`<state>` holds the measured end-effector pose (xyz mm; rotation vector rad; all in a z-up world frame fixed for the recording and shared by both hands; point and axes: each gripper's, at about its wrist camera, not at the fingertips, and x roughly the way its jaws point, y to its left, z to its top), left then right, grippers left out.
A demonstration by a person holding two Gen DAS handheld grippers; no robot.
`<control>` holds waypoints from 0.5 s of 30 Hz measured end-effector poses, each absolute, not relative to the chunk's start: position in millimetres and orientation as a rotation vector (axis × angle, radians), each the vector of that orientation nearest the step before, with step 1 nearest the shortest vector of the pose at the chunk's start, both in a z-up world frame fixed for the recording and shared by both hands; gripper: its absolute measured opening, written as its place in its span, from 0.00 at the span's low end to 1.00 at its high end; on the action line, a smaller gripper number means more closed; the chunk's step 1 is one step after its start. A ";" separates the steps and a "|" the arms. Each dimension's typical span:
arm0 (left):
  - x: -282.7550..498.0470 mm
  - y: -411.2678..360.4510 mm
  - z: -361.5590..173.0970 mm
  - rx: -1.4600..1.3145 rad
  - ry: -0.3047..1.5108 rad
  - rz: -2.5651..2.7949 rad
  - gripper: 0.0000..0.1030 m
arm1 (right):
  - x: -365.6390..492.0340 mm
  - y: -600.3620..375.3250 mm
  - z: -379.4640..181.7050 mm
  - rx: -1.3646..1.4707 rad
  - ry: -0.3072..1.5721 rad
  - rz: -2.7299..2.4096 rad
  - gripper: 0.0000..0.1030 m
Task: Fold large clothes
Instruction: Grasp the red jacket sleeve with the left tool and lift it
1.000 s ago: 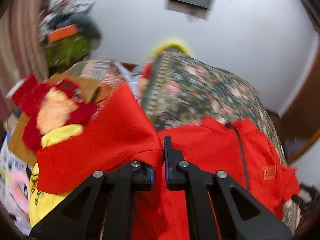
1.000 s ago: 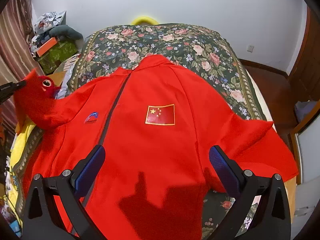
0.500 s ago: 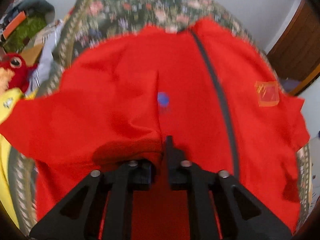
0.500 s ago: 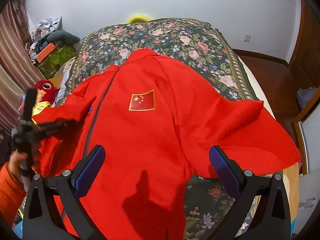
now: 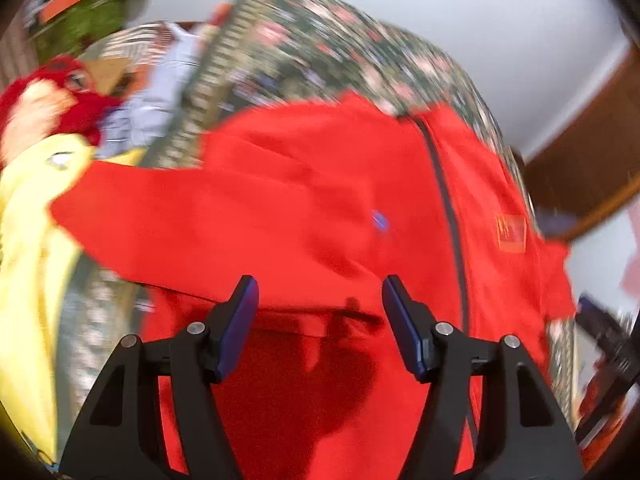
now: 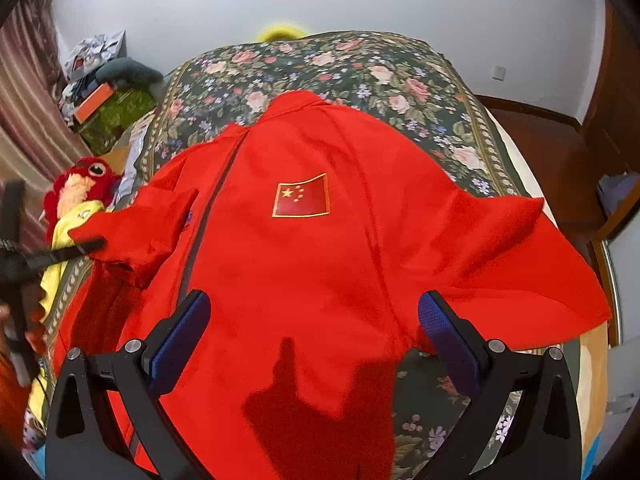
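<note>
Red jacket on floral bedspread, flag clear only rightward, left gripper just opening, right gripper wide, both empty

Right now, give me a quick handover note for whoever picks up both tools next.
Left tool: jaws have just been opening, nothing clamped between them; it hovers over the folded-in sleeve.
Right tool: open, empty, above the lower front of the red jacket.
Jacket lies front up, zipper closed, on the floral bedspread, collar toward the far wall.
Done: the sleeve on the stuffed toy's side is laid across the chest.
Left: the other sleeve is still spread out toward the bed edge; fold it in, then probably fold the body.
</note>
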<state>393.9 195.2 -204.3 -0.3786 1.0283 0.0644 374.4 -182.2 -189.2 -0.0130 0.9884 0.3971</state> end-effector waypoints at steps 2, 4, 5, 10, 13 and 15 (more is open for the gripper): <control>384.2 227.1 -197.9 -0.429 1.000 0.118 0.61 | 373.2 -175.9 -189.6 -0.035 0.986 0.403 1.00; 378.2 254.5 -199.8 -0.483 0.989 0.159 0.61 | 373.1 -172.2 -190.1 -0.048 0.986 0.406 1.00; 376.5 264.9 -201.7 -0.509 0.988 0.175 0.61 | 373.1 -170.3 -190.3 -0.054 0.985 0.408 1.00; 359.8 316.9 -219.0 -0.635 0.977 0.273 0.61 | 375.9 -165.2 -192.7 -0.052 0.996 0.411 1.00; 361.1 339.0 -230.3 -0.691 0.979 0.293 0.61 | 376.5 -162.1 -195.2 -0.052 1.006 0.409 1.00; 363.4 348.8 -236.2 -0.703 0.983 0.323 0.61 | 376.8 -160.7 -197.1 -0.055 1.011 0.404 1.00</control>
